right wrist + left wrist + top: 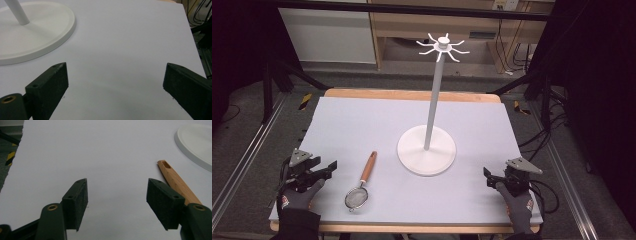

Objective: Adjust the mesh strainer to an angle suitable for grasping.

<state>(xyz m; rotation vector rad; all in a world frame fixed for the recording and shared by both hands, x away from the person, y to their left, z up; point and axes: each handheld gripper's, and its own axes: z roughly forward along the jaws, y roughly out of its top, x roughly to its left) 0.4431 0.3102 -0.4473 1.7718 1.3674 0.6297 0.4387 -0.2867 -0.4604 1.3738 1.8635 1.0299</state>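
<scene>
While both sit at the mat's near corners, left gripper [319, 170] agape, right gripper [492, 178] agape, nothing held

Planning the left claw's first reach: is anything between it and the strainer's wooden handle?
Nothing visible: bare mat lies between the open left claw and the strainer, whose handle sits just beside one pad.

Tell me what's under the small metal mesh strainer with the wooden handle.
The small metal mesh strainer with the wooden handle lies directly on the pale grey table mat. Whatever is under its mesh bowl is covered.
</scene>
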